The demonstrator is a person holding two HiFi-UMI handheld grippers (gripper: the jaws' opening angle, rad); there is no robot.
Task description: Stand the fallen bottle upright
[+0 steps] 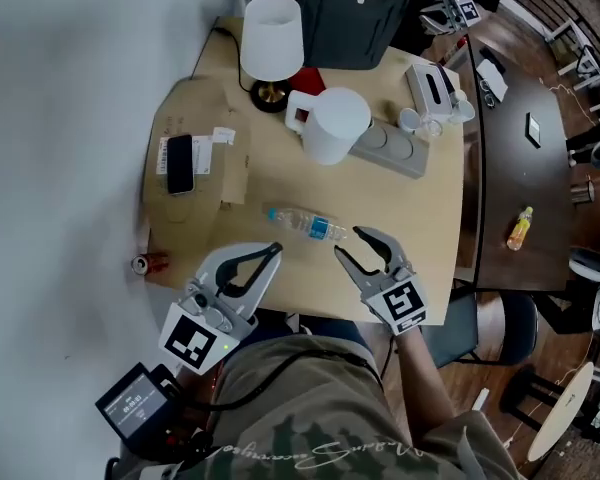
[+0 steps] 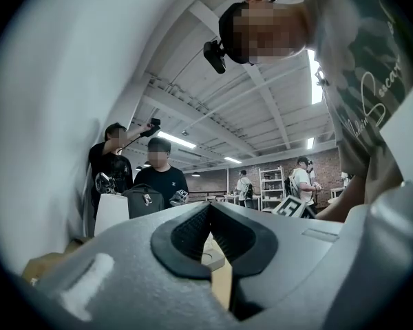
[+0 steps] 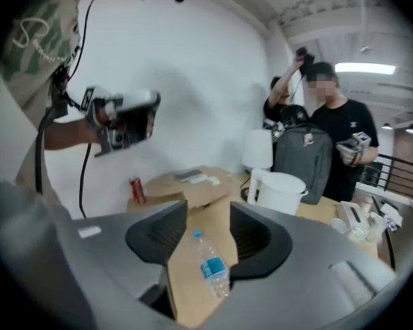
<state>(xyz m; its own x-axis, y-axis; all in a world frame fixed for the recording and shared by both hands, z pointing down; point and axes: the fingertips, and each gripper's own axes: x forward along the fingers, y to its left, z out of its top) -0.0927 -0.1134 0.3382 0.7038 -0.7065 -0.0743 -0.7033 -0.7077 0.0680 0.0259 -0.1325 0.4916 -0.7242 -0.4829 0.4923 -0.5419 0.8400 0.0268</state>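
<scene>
A clear plastic bottle [image 1: 308, 224] with a blue label lies on its side on the wooden table [image 1: 420, 228], cap pointing left. My right gripper [image 1: 350, 242] is open just right of the bottle's base, its tips flanking that end without pressing it. In the right gripper view the bottle [image 3: 210, 265] lies lengthwise in the gap between the open jaws of the right gripper [image 3: 208, 218], cap away from me. My left gripper [image 1: 276, 251] hovers at the table's front edge, left of the bottle, shut and empty. From its own camera the left gripper [image 2: 210, 212] points level over the table.
At the back stand a white lamp [image 1: 272, 36], a white kettle [image 1: 332, 123], a grey power strip [image 1: 390, 148] and a black backpack [image 1: 352, 13]. A phone [image 1: 180, 163] lies on flat cardboard [image 1: 205, 118] at left. A red can [image 1: 152, 262] is beside the table. People stand behind.
</scene>
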